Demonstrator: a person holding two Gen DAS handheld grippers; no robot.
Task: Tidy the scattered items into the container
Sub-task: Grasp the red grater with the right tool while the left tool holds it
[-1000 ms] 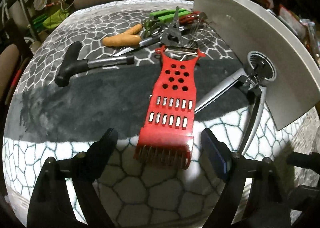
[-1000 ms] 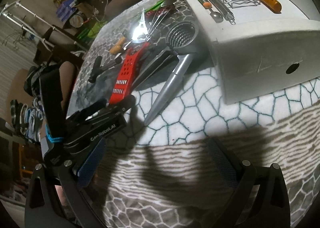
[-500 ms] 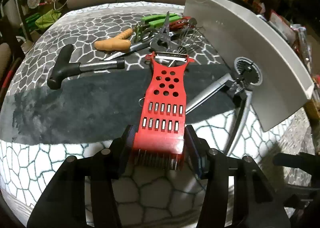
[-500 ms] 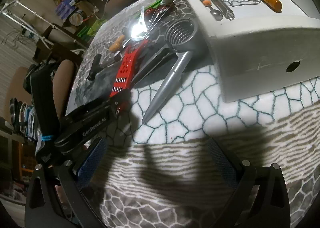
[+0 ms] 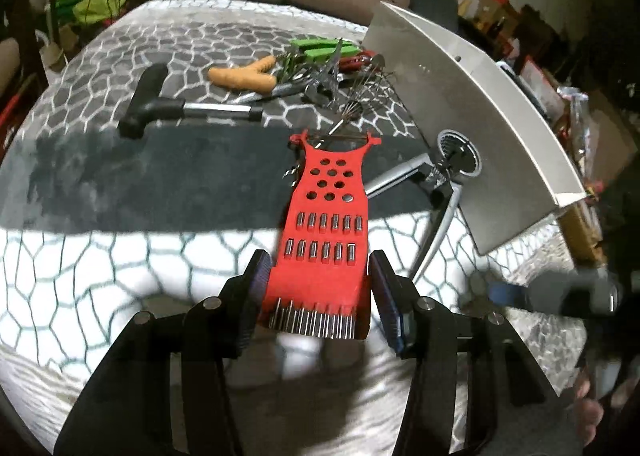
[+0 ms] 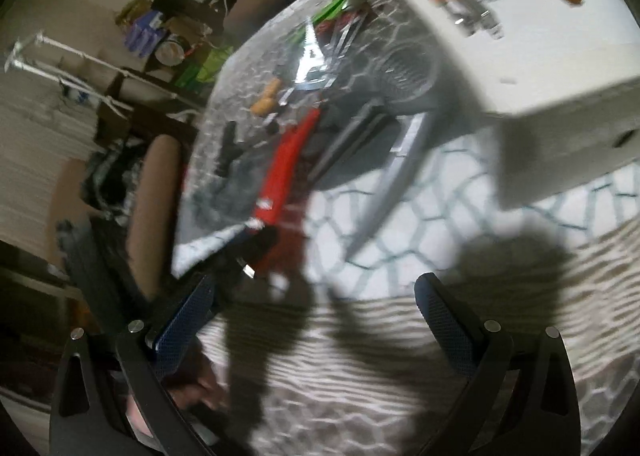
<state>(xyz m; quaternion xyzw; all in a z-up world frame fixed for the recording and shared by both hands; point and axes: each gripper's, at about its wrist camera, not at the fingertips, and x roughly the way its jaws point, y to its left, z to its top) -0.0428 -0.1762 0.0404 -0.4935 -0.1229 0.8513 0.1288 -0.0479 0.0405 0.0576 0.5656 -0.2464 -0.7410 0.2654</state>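
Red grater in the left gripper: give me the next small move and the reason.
Probably carry the red grater up and right, over the near wall of the white container. The left gripper is clamped on its lower end, and the container already holds utensils while others lie loose on the blanket.

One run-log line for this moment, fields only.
left gripper: shut on red grater, lifting | right gripper: open, empty | white container: holds some utensils | other tools on table
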